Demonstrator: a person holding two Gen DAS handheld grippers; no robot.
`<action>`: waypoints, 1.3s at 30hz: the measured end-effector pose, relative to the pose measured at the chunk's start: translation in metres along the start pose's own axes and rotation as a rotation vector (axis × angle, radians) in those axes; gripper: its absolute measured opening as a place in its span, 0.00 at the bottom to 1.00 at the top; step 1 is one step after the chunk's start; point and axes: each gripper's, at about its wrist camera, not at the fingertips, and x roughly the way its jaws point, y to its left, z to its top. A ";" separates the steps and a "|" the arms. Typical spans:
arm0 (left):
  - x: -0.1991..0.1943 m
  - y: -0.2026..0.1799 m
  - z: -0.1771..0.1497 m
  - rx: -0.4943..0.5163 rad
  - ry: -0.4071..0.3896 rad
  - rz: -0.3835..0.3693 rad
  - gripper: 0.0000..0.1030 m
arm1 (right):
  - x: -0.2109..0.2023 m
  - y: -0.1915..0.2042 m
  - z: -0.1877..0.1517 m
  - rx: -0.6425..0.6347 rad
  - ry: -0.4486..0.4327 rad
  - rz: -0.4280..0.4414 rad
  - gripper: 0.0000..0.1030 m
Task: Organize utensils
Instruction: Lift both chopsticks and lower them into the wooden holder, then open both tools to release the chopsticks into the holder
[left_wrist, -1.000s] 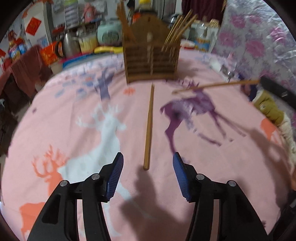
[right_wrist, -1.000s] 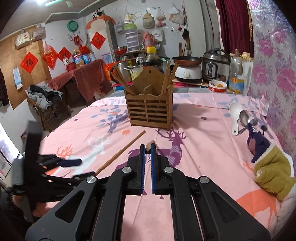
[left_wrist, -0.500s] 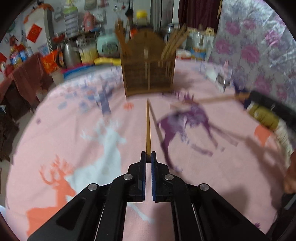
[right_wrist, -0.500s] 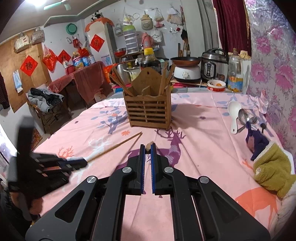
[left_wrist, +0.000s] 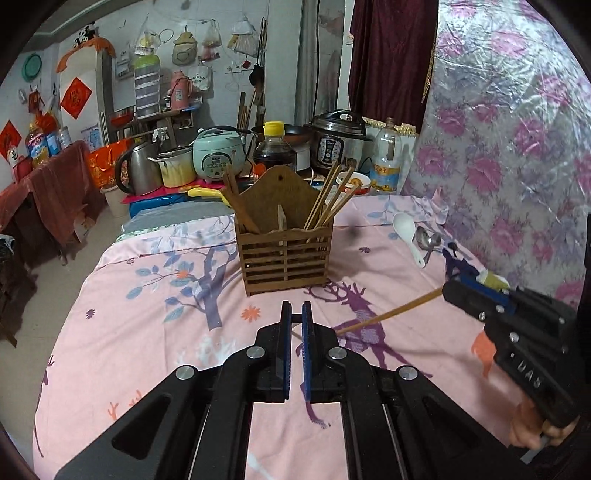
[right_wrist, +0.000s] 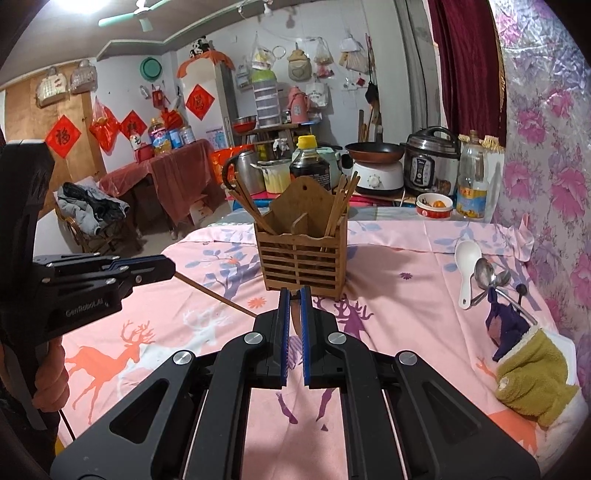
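A slatted wooden utensil holder (left_wrist: 286, 254) stands mid-table with several chopsticks leaning in both of its compartments. My left gripper (left_wrist: 293, 308) is shut on one end of a wooden chopstick (right_wrist: 216, 295) and holds it off the pink cloth, short of the holder. In the right wrist view that gripper (right_wrist: 168, 266) comes in from the left. My right gripper (right_wrist: 294, 295) is shut on a second chopstick (left_wrist: 388, 314), which slants down toward the table's middle. In the left wrist view it (left_wrist: 448, 290) enters from the right, and a hand grips its handle.
A white spoon (left_wrist: 406, 232) and metal spoons (left_wrist: 428, 240) lie at the right of the table (left_wrist: 147, 332). An olive cloth (right_wrist: 532, 373) and a dark blue cloth (right_wrist: 506, 325) sit near the right edge. Cookers, a kettle and bottles crowd the counter behind the holder.
My left gripper closed on the chopstick that lay on the cloth and lifted it. The right gripper rose a little with its chopstick.
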 end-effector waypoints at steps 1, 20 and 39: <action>-0.001 0.000 0.004 -0.001 -0.004 -0.001 0.05 | 0.000 0.000 0.003 -0.001 -0.004 0.000 0.06; -0.012 0.008 0.107 -0.025 -0.191 0.020 0.05 | 0.007 0.003 0.086 0.024 -0.183 0.017 0.06; 0.039 0.029 0.167 -0.119 -0.432 0.121 0.05 | 0.073 -0.003 0.131 0.069 -0.540 -0.041 0.06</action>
